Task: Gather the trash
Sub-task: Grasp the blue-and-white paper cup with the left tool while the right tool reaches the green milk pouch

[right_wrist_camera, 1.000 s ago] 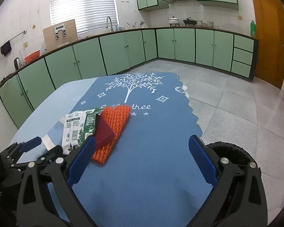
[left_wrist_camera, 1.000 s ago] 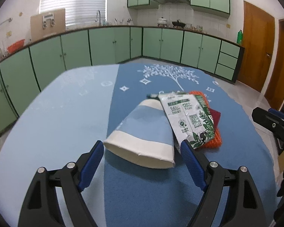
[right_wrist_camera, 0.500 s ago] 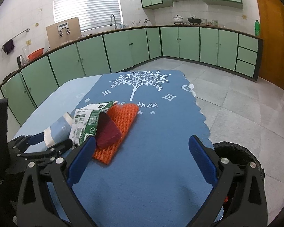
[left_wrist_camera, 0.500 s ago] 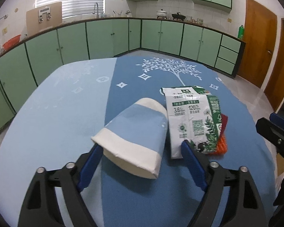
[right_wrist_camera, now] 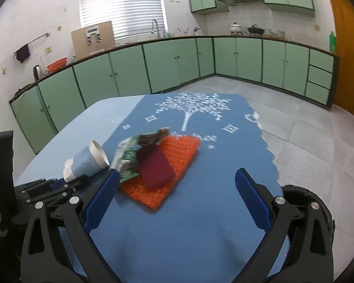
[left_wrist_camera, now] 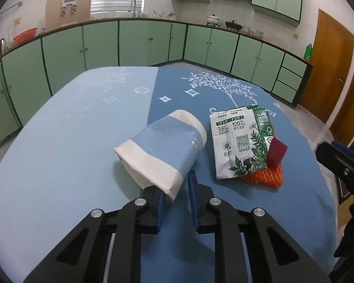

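Note:
A crushed blue and white paper cup (left_wrist_camera: pixel 162 151) lies on its side on the blue tablecloth (left_wrist_camera: pixel 70 141). My left gripper (left_wrist_camera: pixel 175 188) is shut on the cup's near white rim. The cup also shows in the right wrist view (right_wrist_camera: pixel 87 162), tilted up at the left. A flattened white and green milk carton (left_wrist_camera: pixel 240 141) lies to the cup's right, partly over an orange mesh pad (right_wrist_camera: pixel 174 165) and a dark red piece (right_wrist_camera: pixel 155 165). My right gripper (right_wrist_camera: pixel 177 191) is open and empty, just in front of the pad.
A black bin (right_wrist_camera: pixel 304 200) stands on the floor past the table's right edge. Green kitchen cabinets (left_wrist_camera: pixel 134 42) run along the far walls. A brown door (left_wrist_camera: pixel 330 66) is at the right. The grey tiled floor (right_wrist_camera: pixel 306 127) lies beyond the table.
My left gripper has closed from wide open onto the cup's rim, and the cup is now tilted up. My right gripper has moved in closer to the orange pad.

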A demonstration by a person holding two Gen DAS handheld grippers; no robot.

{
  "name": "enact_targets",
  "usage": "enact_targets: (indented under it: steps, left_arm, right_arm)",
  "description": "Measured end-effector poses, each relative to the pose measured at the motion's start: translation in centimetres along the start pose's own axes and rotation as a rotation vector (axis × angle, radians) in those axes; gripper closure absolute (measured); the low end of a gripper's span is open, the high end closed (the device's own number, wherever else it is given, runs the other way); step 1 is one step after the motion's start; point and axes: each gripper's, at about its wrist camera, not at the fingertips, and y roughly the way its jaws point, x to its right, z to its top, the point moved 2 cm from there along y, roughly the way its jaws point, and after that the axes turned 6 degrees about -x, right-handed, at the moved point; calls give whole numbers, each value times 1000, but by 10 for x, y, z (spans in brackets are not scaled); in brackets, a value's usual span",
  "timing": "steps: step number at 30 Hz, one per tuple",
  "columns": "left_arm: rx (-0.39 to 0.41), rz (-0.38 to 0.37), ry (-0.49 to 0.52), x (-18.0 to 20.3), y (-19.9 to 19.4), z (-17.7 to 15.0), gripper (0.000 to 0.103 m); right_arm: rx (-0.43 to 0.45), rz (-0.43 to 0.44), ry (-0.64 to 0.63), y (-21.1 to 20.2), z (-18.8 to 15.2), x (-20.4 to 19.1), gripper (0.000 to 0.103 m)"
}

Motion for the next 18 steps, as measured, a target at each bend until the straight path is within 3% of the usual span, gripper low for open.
enact_targets:
  steps: [9,11,12,15,18]
  left_arm:
    - [35,40,-23,-12,-13,-7,93]
    - [42,46,-26,-16,-15,-6,95]
    - [46,51,-27,-18,-16,-5,95]
    - [59,62,-32,-22,-18,-4,97]
    - [60,65,-42,-27,-18,-4,97]
  right_arm:
    - [-5,77,-74,25,14,-37,8]
    - [-16,84,-77,32,17,-40,14]
    - [-23,85,-79,36,18,-42,23]
    - [-45,92,-70,45,20,-43,27]
    - [-66,112,-57,53,22,-44,40]
